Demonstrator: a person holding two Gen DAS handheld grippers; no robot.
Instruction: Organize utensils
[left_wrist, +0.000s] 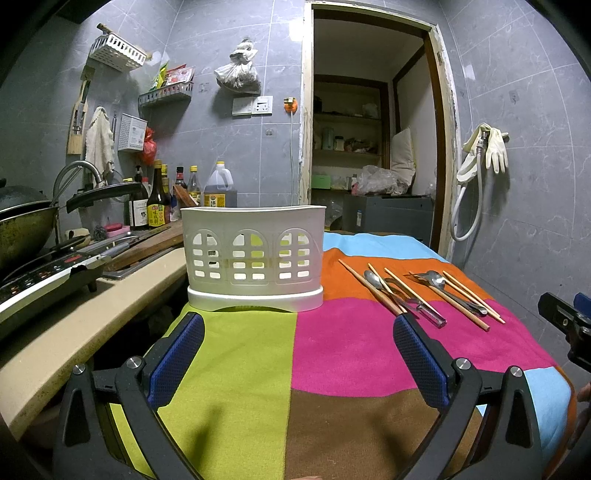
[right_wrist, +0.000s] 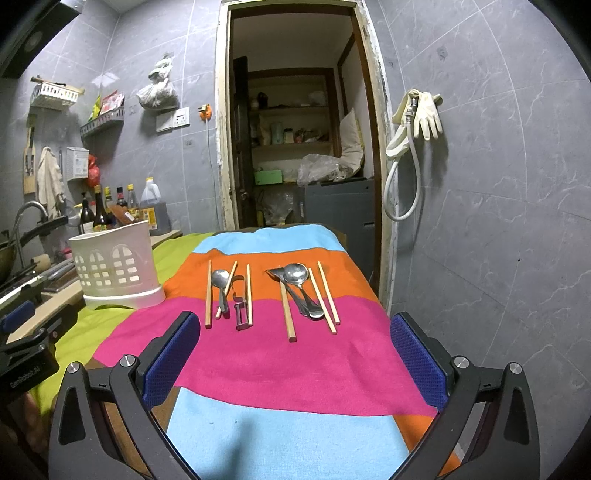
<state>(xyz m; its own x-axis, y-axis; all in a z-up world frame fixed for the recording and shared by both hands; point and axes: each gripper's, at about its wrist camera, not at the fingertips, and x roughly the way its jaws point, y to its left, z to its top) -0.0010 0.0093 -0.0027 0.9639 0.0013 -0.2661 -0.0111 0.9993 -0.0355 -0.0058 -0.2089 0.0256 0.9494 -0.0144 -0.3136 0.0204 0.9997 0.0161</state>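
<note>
A white perforated utensil holder (left_wrist: 254, 254) stands upright on the striped cloth, straight ahead of my open, empty left gripper (left_wrist: 297, 345); it also shows at the left in the right wrist view (right_wrist: 116, 267). Wooden chopsticks (right_wrist: 209, 293), metal spoons (right_wrist: 295, 275) and a peeler (right_wrist: 241, 312) lie loose in two groups on the orange and pink stripes. They lie ahead of my open, empty right gripper (right_wrist: 291, 350), and to the right of the holder in the left wrist view, where a spoon (left_wrist: 371, 278) shows.
A counter (left_wrist: 92, 306) runs along the left with a stove, wok (left_wrist: 22, 229), knives and sauce bottles (left_wrist: 157, 199). An open doorway (right_wrist: 299, 147) lies behind the table. A hose and gloves (right_wrist: 417, 114) hang on the right wall.
</note>
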